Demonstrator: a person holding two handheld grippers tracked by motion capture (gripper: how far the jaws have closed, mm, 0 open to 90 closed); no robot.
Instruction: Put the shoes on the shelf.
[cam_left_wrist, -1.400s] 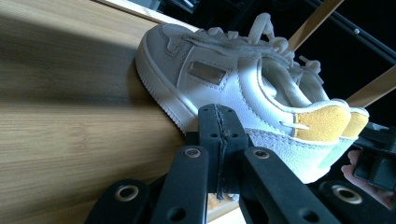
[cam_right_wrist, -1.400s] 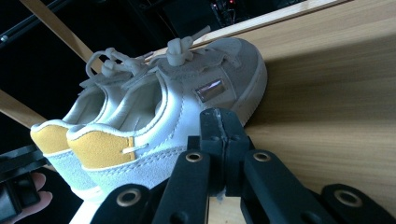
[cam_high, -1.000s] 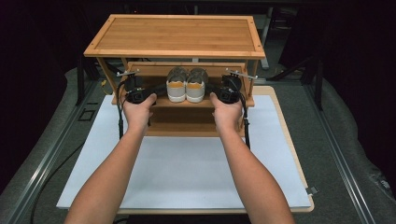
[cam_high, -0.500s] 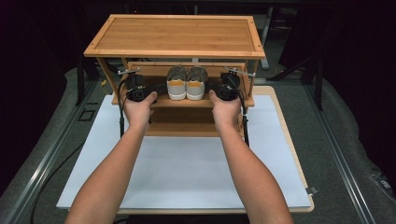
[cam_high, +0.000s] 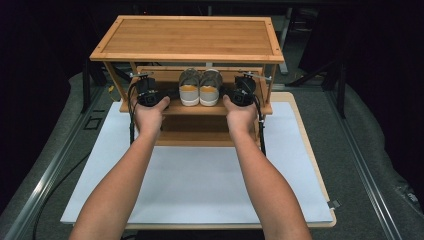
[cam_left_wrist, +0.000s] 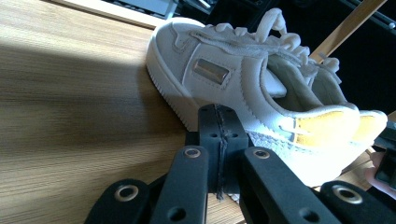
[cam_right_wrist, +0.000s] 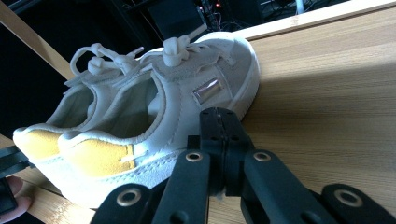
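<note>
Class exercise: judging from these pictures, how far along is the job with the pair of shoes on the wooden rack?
Done: the pair of shoes stands side by side on the rack's middle shelf, heels outward. In hand: the left gripper and right gripper, jaws shut and empty, sit against the shoes' outer sides, apparently nudging them. Left: probably only drawing both grippers away.

A wooden shelf rack stands on a white-topped table, dark surroundings.
</note>
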